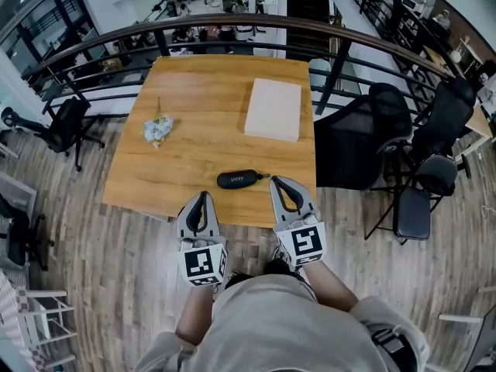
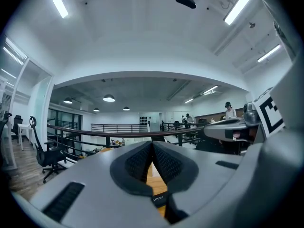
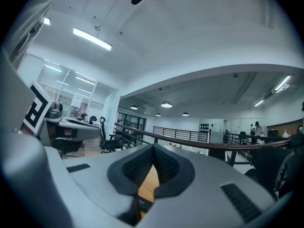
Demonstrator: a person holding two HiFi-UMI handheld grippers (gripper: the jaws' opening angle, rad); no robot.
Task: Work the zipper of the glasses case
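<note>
Glasses case (image 1: 238,179) near table (image 1: 203,99) edge

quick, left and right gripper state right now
Left gripper: closed, holding nothing.
Right gripper: closed, holding nothing.

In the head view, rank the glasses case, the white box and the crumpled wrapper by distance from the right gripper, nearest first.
1. glasses case: just left of the right gripper, near the table's front edge.
2. white box: farther back, on the right side.
3. crumpled wrapper: far left side.
</note>
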